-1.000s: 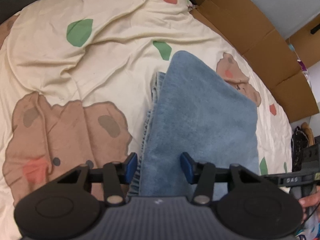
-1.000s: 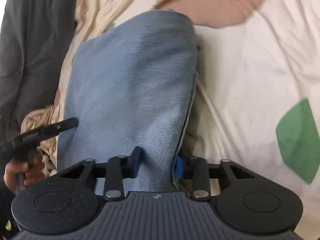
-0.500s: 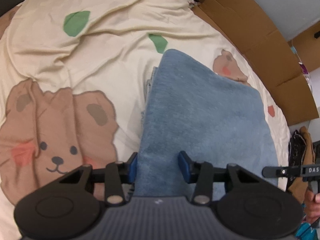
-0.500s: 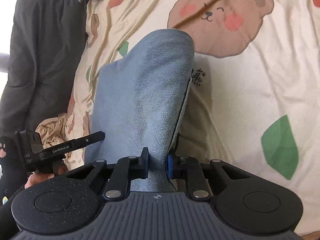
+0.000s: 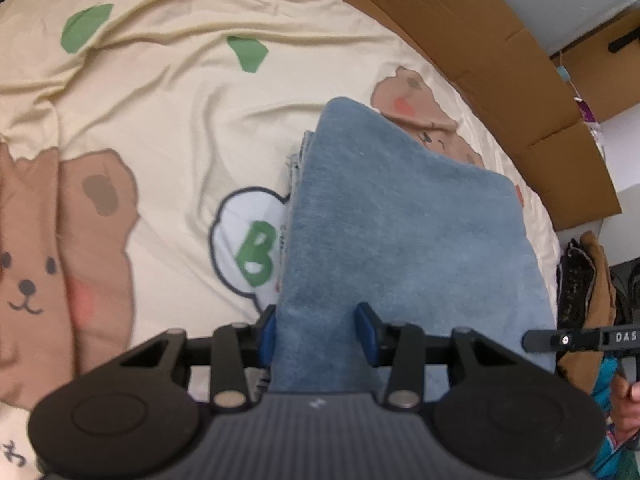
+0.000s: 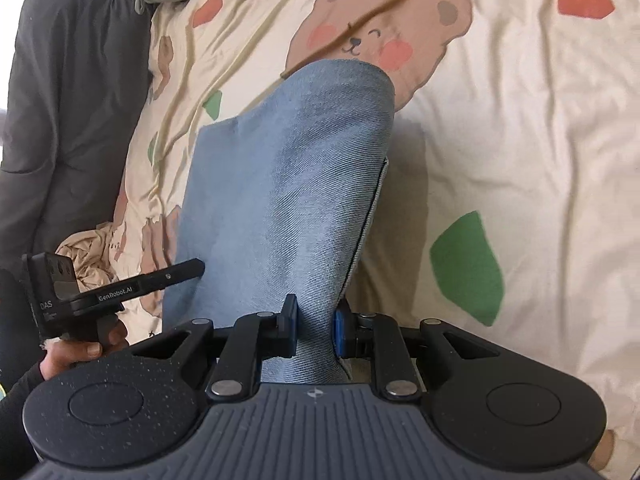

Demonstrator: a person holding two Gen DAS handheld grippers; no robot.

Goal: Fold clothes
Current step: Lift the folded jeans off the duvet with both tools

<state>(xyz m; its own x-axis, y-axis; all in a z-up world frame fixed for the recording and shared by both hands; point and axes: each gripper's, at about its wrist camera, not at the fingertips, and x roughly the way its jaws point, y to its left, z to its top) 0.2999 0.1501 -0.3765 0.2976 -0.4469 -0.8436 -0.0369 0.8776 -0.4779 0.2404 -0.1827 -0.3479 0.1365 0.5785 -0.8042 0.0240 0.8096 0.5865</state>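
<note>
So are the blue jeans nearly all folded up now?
Partly. The blue denim jeans already look doubled over, layered edges showing along one side. Right now the left gripper and right gripper each pinch the near end, raised above the cream bear-print bedsheet. Left to do: lay them down flat, probably with one more fold.
</note>
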